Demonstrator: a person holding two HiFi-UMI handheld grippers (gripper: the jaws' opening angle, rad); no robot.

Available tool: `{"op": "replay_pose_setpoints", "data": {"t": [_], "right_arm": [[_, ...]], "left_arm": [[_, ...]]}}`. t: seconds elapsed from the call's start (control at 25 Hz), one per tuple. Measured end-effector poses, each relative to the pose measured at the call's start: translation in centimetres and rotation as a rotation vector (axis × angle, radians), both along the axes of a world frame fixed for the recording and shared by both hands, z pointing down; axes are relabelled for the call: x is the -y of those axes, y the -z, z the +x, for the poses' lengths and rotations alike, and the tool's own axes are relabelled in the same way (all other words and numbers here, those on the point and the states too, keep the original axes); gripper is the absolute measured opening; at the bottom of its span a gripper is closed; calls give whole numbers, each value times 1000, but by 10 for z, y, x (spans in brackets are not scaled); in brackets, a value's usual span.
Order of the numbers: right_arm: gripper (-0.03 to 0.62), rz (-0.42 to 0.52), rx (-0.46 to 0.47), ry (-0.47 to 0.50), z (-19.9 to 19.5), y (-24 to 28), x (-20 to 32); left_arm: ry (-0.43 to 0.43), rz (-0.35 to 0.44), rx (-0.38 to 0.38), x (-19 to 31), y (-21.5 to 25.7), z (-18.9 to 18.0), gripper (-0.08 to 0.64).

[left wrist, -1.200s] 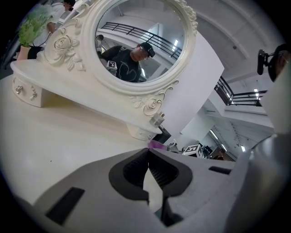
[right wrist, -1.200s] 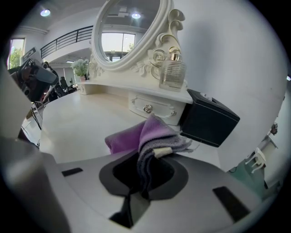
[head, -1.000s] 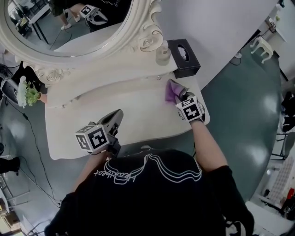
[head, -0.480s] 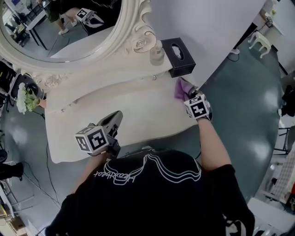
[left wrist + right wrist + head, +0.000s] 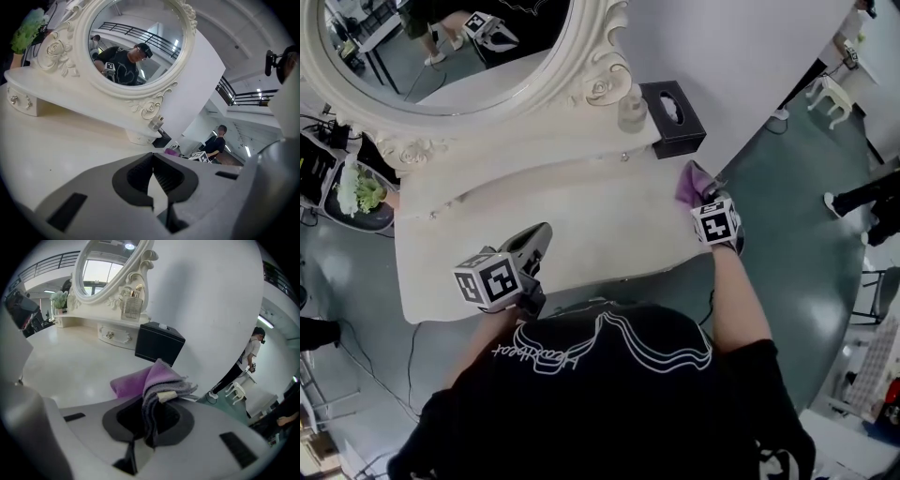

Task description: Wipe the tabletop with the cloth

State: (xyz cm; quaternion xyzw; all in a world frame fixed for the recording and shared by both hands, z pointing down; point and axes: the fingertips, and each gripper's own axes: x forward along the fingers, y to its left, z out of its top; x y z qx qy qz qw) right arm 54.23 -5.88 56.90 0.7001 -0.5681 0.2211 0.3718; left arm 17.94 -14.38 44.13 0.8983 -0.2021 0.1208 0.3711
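Note:
The purple cloth (image 5: 688, 182) lies bunched at the right edge of the cream tabletop (image 5: 581, 216), just in front of the black tissue box. My right gripper (image 5: 701, 197) is shut on it; in the right gripper view the cloth (image 5: 140, 382) runs folded up between the jaws of that gripper (image 5: 150, 417), its grey underside showing. My left gripper (image 5: 540, 234) hovers over the table's front edge at the left. Seen in the left gripper view, this gripper (image 5: 153, 161) is shut with its pads meeting and nothing between them.
A black tissue box (image 5: 673, 117) and a glass bottle (image 5: 631, 111) stand on the raised back shelf under the oval mirror (image 5: 441, 56). A green plant (image 5: 358, 192) sits past the table's left end. The floor drops away right of the cloth. A person (image 5: 248, 362) stands far off.
My right gripper has dragged the cloth to the right, from the middle-right of the table to its right edge. The left gripper has stayed put.

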Motion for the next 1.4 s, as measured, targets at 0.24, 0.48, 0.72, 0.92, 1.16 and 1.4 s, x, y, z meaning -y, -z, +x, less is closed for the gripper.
{"op": "replay_pose_setpoints", "data": {"t": [0.24,0.48,0.72,0.92,1.16,1.4], "right_arm": [[49,117,56,8,-42,34,-1],[48,216,116,158,-137,83,36],[51,304,276,315,-272,108,72],[51,311,390,464,-383,113,90],[51,248,475,641,-516,102,98],[51,194,505,788,-637,94,98]], "left_arm": [[38,6,-12,8,8,-39,5],[96,2,-13,16,13,-95,4],[185,-10,-12,20,17,-178,5],[277,-20,-22,19,13,-255,5],[363,1,-13,3,6,-342,5],[448,10,-16,-14,3,-422,4]]}}
